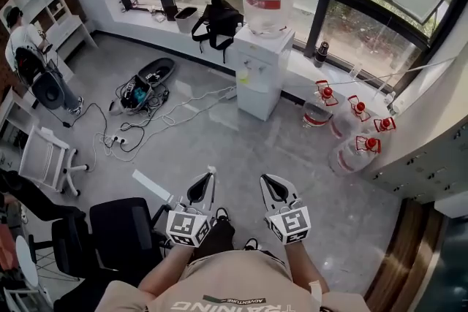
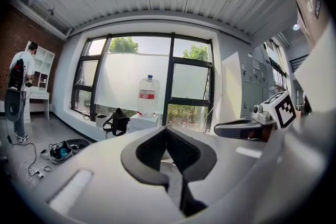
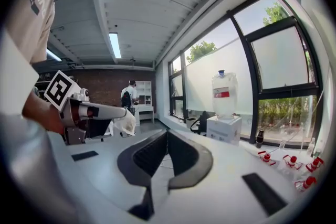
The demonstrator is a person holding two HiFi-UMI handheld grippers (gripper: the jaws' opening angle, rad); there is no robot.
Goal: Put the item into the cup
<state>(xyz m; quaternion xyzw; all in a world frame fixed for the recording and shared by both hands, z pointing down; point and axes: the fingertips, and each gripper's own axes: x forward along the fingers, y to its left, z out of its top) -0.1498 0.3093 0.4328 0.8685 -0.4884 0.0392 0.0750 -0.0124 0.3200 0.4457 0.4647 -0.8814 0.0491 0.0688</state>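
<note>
Grippers are just hovering side by side over the floor (image 1: 219, 135) facing the dispenser (image 1: 259, 73), left gripper (image 1: 209, 177) and right gripper (image 1: 268, 180) both sitting pinched together on nothing, can't tell where the cup is.

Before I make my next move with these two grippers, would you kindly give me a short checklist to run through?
1. The left gripper is empty: ok, jaws together with nothing between them.
2. The right gripper is empty: ok, jaws together, nothing between.
3. Jaws are open for a grasp: not ok, both are shut.
4. The cup is in sight: not ok, no view shows one.
5. The item is in sight: cannot tell which thing is meant.
6. The floor ahead is safe to walk: not ok, cables lie left of the water dispenser.
</note>
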